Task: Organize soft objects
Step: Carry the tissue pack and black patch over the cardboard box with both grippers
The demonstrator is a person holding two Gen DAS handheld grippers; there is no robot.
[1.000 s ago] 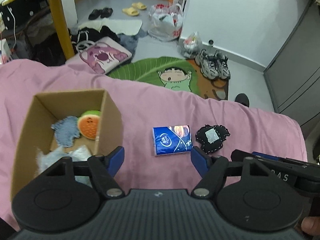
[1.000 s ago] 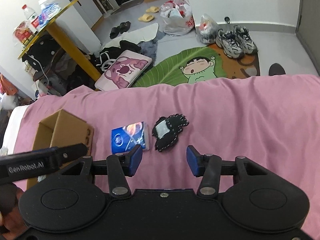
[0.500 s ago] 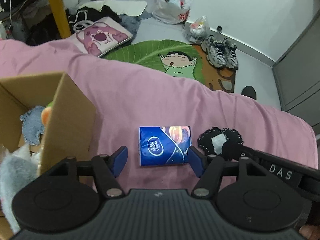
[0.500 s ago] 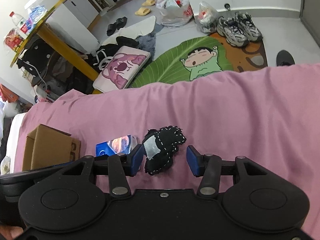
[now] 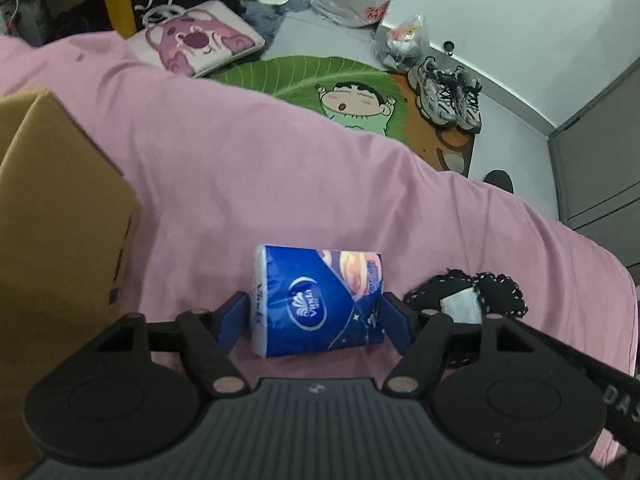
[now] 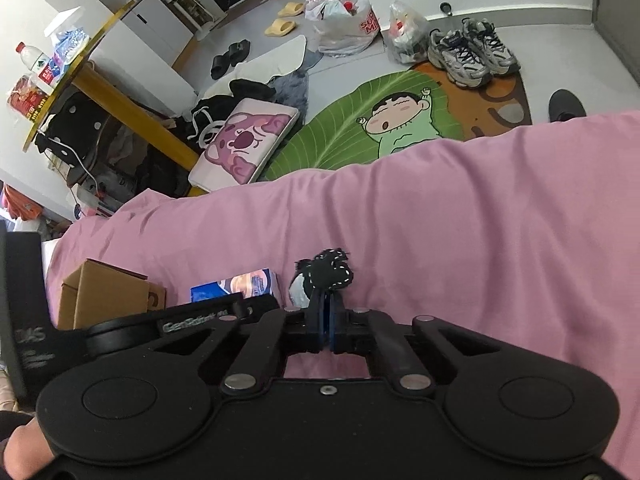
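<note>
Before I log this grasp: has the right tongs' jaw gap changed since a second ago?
Yes. The right tongs, open above the pink blanket earlier, have shut on the black fabric piece.

Cardboard box: 1. Blue tissue pack: 1. Black stitched patch: 1. Trainers: 1 pair. Plastic bags: 2.

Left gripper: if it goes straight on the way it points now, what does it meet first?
Probably the blue tissue pack, already lying between the left gripper fingers; directly under it is the pink sheet.
</note>
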